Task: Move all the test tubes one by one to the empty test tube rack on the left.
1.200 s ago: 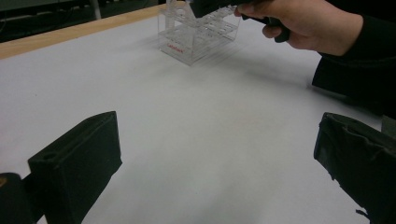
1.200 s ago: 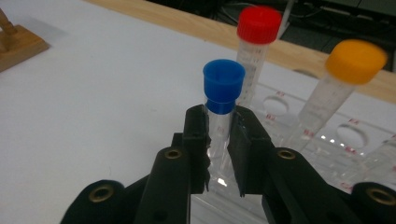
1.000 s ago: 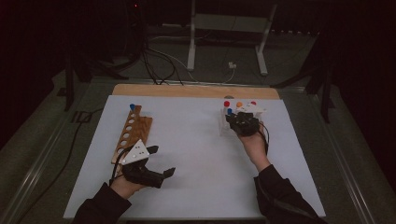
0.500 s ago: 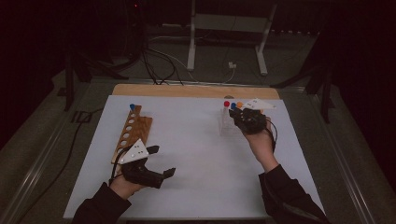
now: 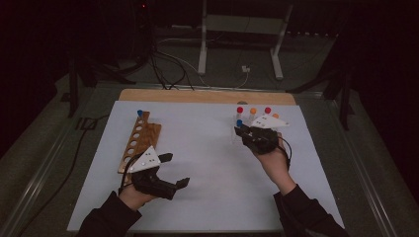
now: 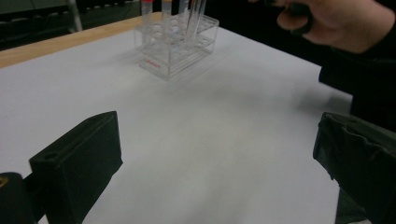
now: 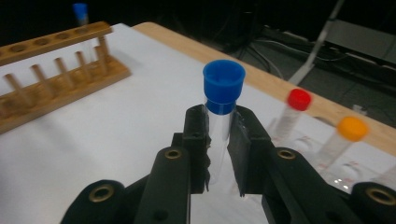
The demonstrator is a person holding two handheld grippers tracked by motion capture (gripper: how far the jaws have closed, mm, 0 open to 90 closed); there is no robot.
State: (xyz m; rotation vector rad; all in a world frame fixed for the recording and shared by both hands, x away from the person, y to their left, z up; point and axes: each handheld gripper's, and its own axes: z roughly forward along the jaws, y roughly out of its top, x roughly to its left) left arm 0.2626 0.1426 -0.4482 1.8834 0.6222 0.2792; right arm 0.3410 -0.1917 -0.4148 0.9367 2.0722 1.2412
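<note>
Left gripper (image 5: 173,170): lower left of the high view, jaws spread, unmoved as I see it.
Right gripper (image 7: 217,140): pinching the blue-capped tube (image 7: 223,100), lifted clear of the clear rack (image 6: 175,46) (since a second ago), right of centre.
Wooden rack (image 5: 141,140): left, unchanged.

White sheet (image 5: 207,163): covers most of the table top, flat.
Table (image 5: 207,96): a strip of bare light wood shows along the far edge.
Red-capped tube (image 7: 293,112): upright in the clear rack, at its far side.
Orange-capped tube (image 7: 343,137): upright, just beside the red one.
Metal stand (image 5: 240,37): pale legs on the floor beyond the table.
Cables (image 5: 163,66): dark and white, loose on the floor near the stand.
</note>
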